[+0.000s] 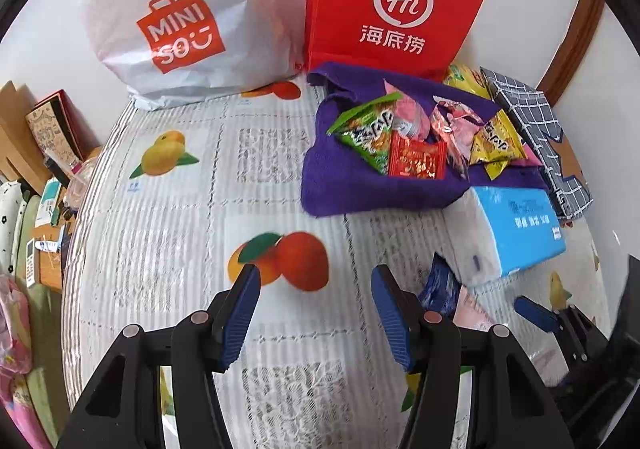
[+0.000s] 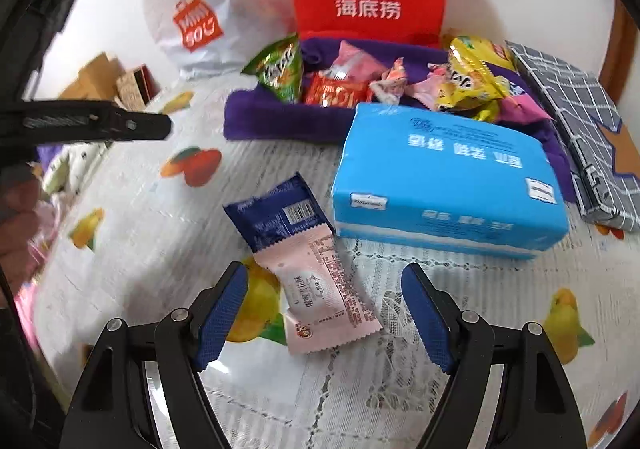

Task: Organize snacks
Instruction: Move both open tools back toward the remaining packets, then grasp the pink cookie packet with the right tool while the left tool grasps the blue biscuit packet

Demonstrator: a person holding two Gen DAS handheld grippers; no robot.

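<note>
From the left wrist view, the left claw (image 1: 316, 313) hangs spread and empty above a surface (image 1: 168, 209) covered in a lace-and-fruit-print cloth, nothing between its blue pads, apparently waiting its turn. Farther back, a heap of snack packets (image 1: 424, 141) lies gathered on a purple cloth (image 1: 336, 189), which looks like the collecting spot, in front of a red paper bag (image 1: 384, 1) and beside a white shopping bag (image 1: 176, 17). A blue tissue pack (image 1: 516, 233) lies close to the purple cloth. From the right wrist view, the right claw (image 2: 324, 313) is spread with its pads either side of a pale pink snack packet (image 2: 324, 293), not yet pressing on it; the packet lies flat on the surface, overlapping a dark blue snack packet (image 2: 276, 213). These two strays sit apart from the heap, just beside the tissue pack, so this claw seems lined up to pick the pink one.
</note>
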